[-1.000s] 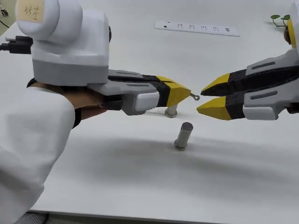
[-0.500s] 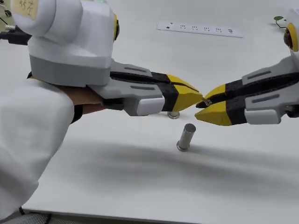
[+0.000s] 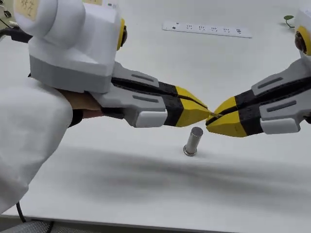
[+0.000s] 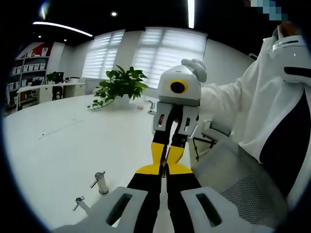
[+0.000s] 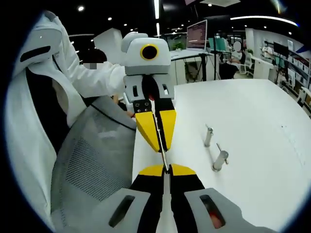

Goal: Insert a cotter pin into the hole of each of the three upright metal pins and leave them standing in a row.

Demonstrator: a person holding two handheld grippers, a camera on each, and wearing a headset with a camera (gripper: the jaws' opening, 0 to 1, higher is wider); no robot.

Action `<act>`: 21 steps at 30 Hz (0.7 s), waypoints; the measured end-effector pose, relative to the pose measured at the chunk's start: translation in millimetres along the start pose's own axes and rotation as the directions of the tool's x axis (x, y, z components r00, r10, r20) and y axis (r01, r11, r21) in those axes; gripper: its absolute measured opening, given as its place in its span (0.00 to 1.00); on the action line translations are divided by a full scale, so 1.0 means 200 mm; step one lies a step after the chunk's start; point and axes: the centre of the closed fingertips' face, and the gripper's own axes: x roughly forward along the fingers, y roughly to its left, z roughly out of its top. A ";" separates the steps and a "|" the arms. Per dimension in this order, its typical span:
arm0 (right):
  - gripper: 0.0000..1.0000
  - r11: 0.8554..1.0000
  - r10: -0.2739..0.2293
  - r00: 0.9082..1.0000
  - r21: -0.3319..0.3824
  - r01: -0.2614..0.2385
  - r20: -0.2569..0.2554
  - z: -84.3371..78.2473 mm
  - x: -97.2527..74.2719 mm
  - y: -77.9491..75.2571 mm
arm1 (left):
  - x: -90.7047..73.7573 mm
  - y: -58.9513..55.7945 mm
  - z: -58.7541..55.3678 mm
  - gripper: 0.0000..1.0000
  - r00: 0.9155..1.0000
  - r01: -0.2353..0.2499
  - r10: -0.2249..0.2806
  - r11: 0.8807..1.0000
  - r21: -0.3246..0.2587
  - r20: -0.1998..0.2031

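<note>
Tip-to-tip, left hand-held gripper (image 3: 205, 113) and right hand-held gripper (image 3: 214, 120) pinch cotter pin (image 5: 163, 145).

Overall: the head view is bright and even, and the white bench (image 3: 146, 194) is close to washed out.
Sources: ceiling strips (image 4: 58, 28) and blinded windows (image 4: 160, 53) in the left gripper view; spots and a ceiling strip in the right gripper view.
Shadows: a soft, wide grey band crosses the bench; the metal pin (image 3: 193, 141) has only a faint one at its foot.
Glare: a dull shine on the metal pin's top.
Focus: the middle is sharp, yet the thin cotter pin (image 5: 164, 158) reads as a hairline.
Distortion: both gripper views bend straight lines towards the edges, and the room behind is dim.
</note>
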 end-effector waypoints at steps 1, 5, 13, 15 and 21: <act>0.00 1.000 0.008 1.000 -0.003 -0.008 -0.011 0.00 0.00 0.01 | 0.00 -0.01 -0.01 0.00 1.000 0.006 -0.006 1.000 0.000 -0.004; 0.00 1.000 0.012 0.999 0.011 -0.011 -0.052 -0.03 0.00 0.01 | 0.02 -0.01 -0.04 0.00 0.999 0.007 -0.006 1.000 0.023 -0.033; 0.00 0.997 -0.056 0.992 -0.067 0.048 -0.116 -0.09 -0.05 -0.08 | 0.02 0.07 -0.07 0.01 0.997 -0.072 0.073 0.997 0.039 -0.023; 0.00 0.996 -0.072 0.990 -0.058 0.065 -0.120 -0.10 -0.07 -0.11 | 0.01 0.10 -0.10 0.00 0.995 -0.091 0.092 0.995 0.033 -0.035; 0.00 0.989 -0.145 0.971 -0.054 0.137 -0.189 -0.22 -0.07 -0.18 | 0.04 0.15 -0.17 0.01 0.989 -0.130 0.130 0.991 -0.002 -0.067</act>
